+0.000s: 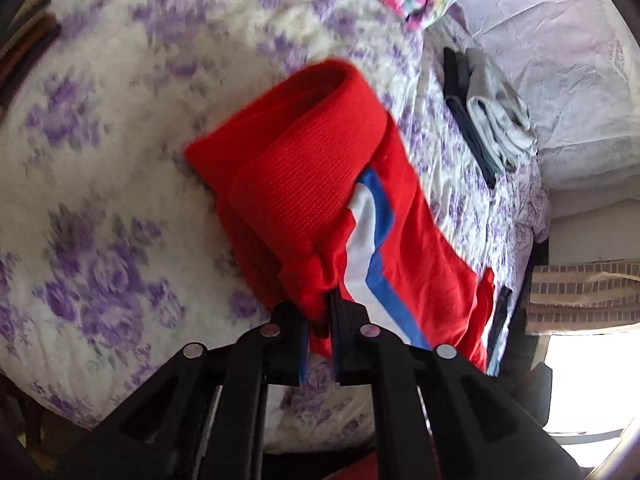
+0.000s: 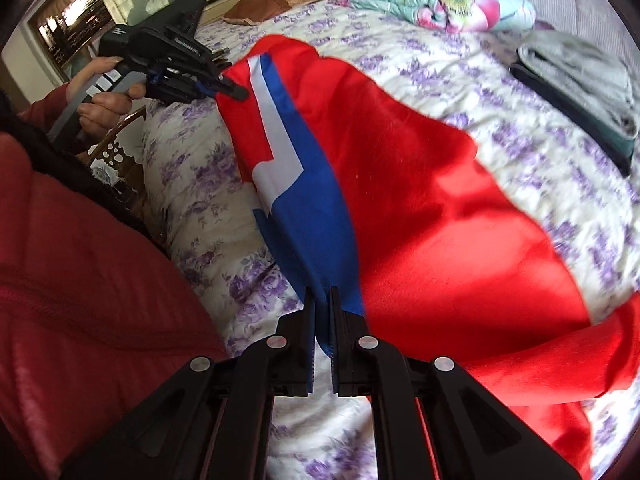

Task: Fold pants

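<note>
Floral bedspread [image 1: 120, 160], folded grey clothes [image 1: 500, 120]

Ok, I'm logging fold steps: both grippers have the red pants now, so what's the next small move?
Probably lower the pants flat onto the bedspread: the left gripper and right gripper are both shut on one striped edge, and the cloth between them sags unevenly.
</note>
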Available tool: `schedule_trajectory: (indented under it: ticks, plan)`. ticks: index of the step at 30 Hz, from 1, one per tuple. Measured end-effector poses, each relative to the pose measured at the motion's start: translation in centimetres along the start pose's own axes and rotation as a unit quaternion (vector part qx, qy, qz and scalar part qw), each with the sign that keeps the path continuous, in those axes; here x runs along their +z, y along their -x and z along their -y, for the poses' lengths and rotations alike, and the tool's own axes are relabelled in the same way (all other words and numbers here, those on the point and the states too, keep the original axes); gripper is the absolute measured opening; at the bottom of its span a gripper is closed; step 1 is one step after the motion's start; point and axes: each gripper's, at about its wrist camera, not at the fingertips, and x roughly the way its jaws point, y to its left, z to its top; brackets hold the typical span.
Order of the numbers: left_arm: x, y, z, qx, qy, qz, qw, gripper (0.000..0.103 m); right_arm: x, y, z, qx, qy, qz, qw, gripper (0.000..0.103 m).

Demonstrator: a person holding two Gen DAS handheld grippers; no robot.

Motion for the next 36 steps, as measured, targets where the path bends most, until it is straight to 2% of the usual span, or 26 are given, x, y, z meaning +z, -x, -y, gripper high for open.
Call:
schedule_trajectory:
  ticks: [2,4,6,7,8,10,12,13,15,16,18,19,21,23,25,26,28,30,32,33,35,36]
  plan:
    - [0.5,0.8,1.0,0.014,-0.022,0.024,0.9994,0.008,0.2,0.0,-0.4,0.003,-0.004,0.008,1.000,0.006]
    - [1.0,1.0,1.6,0.030,-0.039,0.028,0.9984,0.008,0.4,-0.3,-0.7,0.004,-0.001,0.010,1.000,0.006]
    - [1.5,0.6,1.2,0.044,-0.038,0.015,0.9982,0.010,0.4,-1.0,-0.7,0.010,-0.004,-0.002,1.000,0.007]
    - [1.7,0.0,0.4,0.055,-0.030,0.005,0.9981,0.016,0.3,-1.6,-0.5,0.015,-0.010,-0.010,1.000,0.007]
    - [1.9,-0.5,-0.5,0.061,-0.016,0.000,0.9980,0.018,0.1,-2.1,-0.3,0.017,-0.017,-0.014,1.000,0.007]
    - [1.9,-0.5,-2.6,0.023,0.037,-0.003,0.9990,0.018,-0.3,-2.9,-0.1,0.017,-0.030,-0.018,0.999,0.007]
    - [1.7,0.9,-2.7,0.015,0.054,0.017,0.9983,0.018,-0.4,-3.1,0.1,0.016,-0.041,-0.015,0.999,0.007]
    - [1.5,2.1,-1.9,0.031,0.038,0.039,0.9980,0.021,-0.5,-3.1,0.2,0.017,-0.046,-0.013,0.999,0.007]
    - [1.2,4.8,0.5,0.062,-0.016,0.086,0.9943,0.035,-0.7,-3.2,0.4,0.017,-0.056,-0.010,0.998,0.007]
    - [1.1,5.7,1.3,0.061,-0.034,0.102,0.9923,0.046,-0.9,-3.3,0.5,0.016,-0.059,-0.009,0.998,0.007]
    - [0.9,7.2,3.5,0.044,-0.070,0.134,0.9875,0.058,-0.9,-3.5,0.7,0.018,-0.065,-0.009,0.998,0.008]
    - [1.0,7.0,4.8,0.029,-0.092,0.129,0.9870,0.066,-0.9,-3.5,0.8,0.019,-0.067,-0.008,0.998,0.008]
    - [0.9,4.6,6.8,0.026,-0.122,0.092,0.9879,0.069,-0.7,-3.2,1.0,0.023,-0.068,-0.010,0.997,0.008]
    - [0.3,0.5,7.7,0.072,-0.152,0.051,0.9844,0.068,-0.4,-2.0,1.2,0.020,-0.070,-0.001,0.997,0.009]
    - [-0.5,-2.5,7.1,0.128,-0.167,0.024,0.9774,0.067,-0.4,0.5,1.9,0.007,-0.087,0.037,0.996,0.012]
    - [-0.8,-3.5,6.6,0.141,-0.167,0.019,0.9756,0.067,-0.5,1.9,2.8,-0.001,-0.105,0.057,0.993,0.012]
    - [-1.5,-4.2,5.7,0.147,-0.176,0.030,0.9729,0.068,-1.3,5.1,5.7,-0.036,-0.177,0.105,0.978,0.015]
    - [-1.6,-4.5,5.6,0.146,-0.190,0.032,0.9703,0.075,-2.3,7.2,9.5,-0.093,-0.266,0.123,0.951,0.023]
    - [-1.7,-5.2,6.1,0.138,-0.208,0.021,0.9682,0.093,-3.4,8.2,14.0,-0.165,-0.363,0.102,0.911,0.024]
    - [-1.6,-5.5,6.5,0.141,-0.216,0.016,0.9660,0.097,-3.8,8.4,16.0,-0.192,-0.403,0.086,0.891,0.024]
    - [-2.1,-6.4,7.6,0.169,-0.238,0.009,0.9563,0.098,-4.5,8.5,19.3,-0.216,-0.465,0.070,0.856,0.025]
    - [-2.3,-6.8,7.9,0.185,-0.249,0.007,0.9506,0.098,-4.7,8.4,20.7,-0.221,-0.493,0.070,0.838,0.032]
